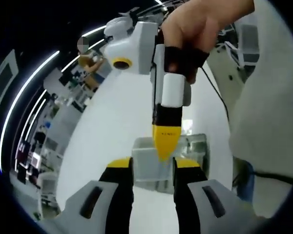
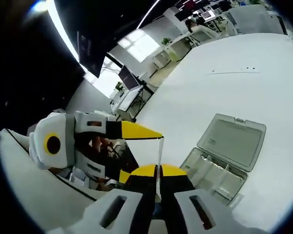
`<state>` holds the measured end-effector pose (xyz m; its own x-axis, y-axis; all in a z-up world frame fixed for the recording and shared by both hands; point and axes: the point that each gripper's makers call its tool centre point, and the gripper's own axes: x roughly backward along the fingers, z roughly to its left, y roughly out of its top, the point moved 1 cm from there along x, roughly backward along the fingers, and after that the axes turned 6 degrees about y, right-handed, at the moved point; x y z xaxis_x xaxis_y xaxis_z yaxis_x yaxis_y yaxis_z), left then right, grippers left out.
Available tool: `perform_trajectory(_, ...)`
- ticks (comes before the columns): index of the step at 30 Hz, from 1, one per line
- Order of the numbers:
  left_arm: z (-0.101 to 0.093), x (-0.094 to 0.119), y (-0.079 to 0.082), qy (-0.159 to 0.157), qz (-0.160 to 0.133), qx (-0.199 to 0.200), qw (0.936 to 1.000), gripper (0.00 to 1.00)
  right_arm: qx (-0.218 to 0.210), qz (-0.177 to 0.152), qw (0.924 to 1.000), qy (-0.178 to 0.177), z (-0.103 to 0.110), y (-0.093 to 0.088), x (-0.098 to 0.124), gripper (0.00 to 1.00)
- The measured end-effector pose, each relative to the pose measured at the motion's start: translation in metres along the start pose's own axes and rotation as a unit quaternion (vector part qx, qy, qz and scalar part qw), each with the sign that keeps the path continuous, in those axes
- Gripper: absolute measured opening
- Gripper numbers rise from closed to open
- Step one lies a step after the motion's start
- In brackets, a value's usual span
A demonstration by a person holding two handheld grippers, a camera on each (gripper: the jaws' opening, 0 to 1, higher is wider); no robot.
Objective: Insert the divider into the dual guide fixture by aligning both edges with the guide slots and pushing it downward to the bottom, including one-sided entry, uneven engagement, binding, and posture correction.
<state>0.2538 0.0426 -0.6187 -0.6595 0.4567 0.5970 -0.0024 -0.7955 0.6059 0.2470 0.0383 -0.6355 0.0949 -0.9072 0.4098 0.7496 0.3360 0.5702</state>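
A big white table (image 2: 224,83) spreads out under everything, and far behind it there are desks and long ceiling lights. On the table lies a clear plastic box (image 2: 224,156) with its lid flipped open and little compartments inside. In the left gripper view this box (image 1: 193,146) sits just behind the see-through divider (image 1: 151,163), a thin clear plate held up above the table. The left gripper (image 1: 153,168) has its two yellow-tipped jaws spread to either side of the plate, one at each edge, and I cannot tell if they squeeze it. The right gripper (image 1: 165,146) comes down from above in that view, held by a person's hand (image 1: 195,29), and its yellow tip touches the top of the plate. In the right gripper view the right gripper (image 2: 157,173) has its jaws pressed close together on the thin edge of the divider (image 2: 159,156), pinching it. The left gripper (image 2: 151,132) reaches in from the left there, and its yellow tip meets the top corner of the plate.
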Motion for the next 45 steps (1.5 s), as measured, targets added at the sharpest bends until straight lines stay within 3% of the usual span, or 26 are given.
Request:
perform_trajectory(17, 0.003, -0.001, -0.002, -0.004, -0.011, -0.003, 0.9999, 0.30, -0.027, -0.011, 0.9995, 0.009, -0.002, 0.003, 0.002, 0.00)
perform_trajectory(21, 0.006, 0.000, -0.004, -0.014, -0.012, 0.019, 0.9997, 0.33, -0.018, -0.011, 0.9997, 0.008, -0.003, 0.004, 0.004, 0.00)
perform_trajectory(23, 0.009, 0.003, -0.001, -0.018, -0.026, 0.040, 0.9987, 0.37, -0.013, -0.011, 0.9998, 0.010, -0.004, 0.004, 0.005, 0.00)
perform_trajectory(26, 0.016, 0.005, -0.005, -0.024, -0.023, 0.060, 0.9976, 0.40, 0.021, 0.000, 0.9997, 0.008, -0.006, 0.002, 0.005, 0.00)
perform_trajectory(30, 0.015, 0.007, -0.012, -0.063, -0.015, 0.099, 0.9930, 0.37, 0.057, 0.008, 0.9983, 0.009, -0.005, 0.001, 0.003, 0.00)
perform_trajectory(33, 0.021, 0.006, -0.015, -0.061, -0.012, 0.102, 0.9928, 0.35, 0.083, 0.017, 0.9963, 0.010, -0.005, -0.001, 0.003, 0.00)
perform_trajectory(38, 0.019, 0.010, -0.010, -0.102, -0.017, 0.144, 0.9842, 0.19, 0.131, 0.026, 0.9909, 0.011, -0.005, -0.003, 0.003, 0.00)
perform_trajectory(45, 0.014, 0.013, -0.011, -0.145, -0.015, 0.175, 0.9737, 0.11, 0.204, 0.043, 0.9780, 0.014, -0.002, -0.007, 0.003, 0.00)
